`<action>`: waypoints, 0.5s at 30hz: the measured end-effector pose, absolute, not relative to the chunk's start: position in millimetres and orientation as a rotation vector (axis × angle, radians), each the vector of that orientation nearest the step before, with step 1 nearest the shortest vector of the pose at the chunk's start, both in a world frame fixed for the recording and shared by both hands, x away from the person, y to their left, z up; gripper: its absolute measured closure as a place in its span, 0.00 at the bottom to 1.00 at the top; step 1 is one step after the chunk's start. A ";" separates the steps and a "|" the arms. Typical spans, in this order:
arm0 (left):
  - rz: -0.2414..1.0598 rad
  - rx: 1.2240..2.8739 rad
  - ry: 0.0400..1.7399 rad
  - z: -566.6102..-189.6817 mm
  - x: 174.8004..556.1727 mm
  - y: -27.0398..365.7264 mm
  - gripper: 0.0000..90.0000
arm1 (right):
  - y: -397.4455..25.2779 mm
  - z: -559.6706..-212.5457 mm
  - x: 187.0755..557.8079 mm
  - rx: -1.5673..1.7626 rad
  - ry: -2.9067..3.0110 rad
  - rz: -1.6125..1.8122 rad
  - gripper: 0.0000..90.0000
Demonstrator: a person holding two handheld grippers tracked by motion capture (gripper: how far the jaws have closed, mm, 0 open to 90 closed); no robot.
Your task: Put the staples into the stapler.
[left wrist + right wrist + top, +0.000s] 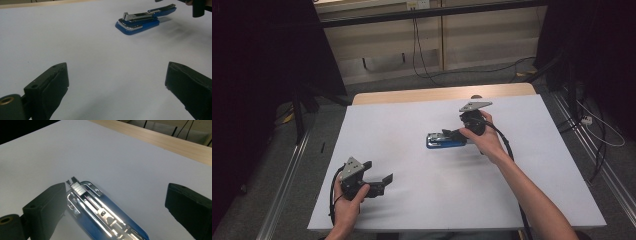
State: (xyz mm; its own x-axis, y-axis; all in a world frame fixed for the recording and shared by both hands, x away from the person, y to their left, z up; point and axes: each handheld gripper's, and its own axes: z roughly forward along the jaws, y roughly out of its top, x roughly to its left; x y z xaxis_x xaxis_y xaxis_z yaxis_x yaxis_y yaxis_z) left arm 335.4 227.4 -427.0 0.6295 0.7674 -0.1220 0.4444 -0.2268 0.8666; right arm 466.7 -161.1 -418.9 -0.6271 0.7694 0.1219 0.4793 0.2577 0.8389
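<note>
The left gripper [379, 181] sits near-left, jaws spread wide; farther right, the right gripper [451, 134], jaws also apart, hovers over a blue stapler [443, 141] on the white table [412, 125]

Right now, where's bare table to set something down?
Free: the wide white stretch between the left gripper and the blue stapler, plus the far left corner of the table. Crowded: around the stapler, where the open right gripper hangs over it.
</note>
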 end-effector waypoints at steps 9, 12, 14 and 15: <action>0.420 1.880 0.993 -429.7 339.2 228.9 0.06 | -178.1 -415.3 449.1 1.148 2.152 1.305 0.07; 0.428 1.882 0.990 -429.6 338.7 228.6 0.07 | -183.0 -415.6 443.0 1.148 2.130 1.283 0.07; 0.431 1.875 0.995 -428.7 338.4 228.8 0.07 | -185.8 -417.2 439.0 1.152 2.117 1.271 0.07; 0.434 1.879 0.990 -428.2 338.5 229.1 0.07 | -187.5 -418.2 436.9 1.152 2.111 1.269 0.06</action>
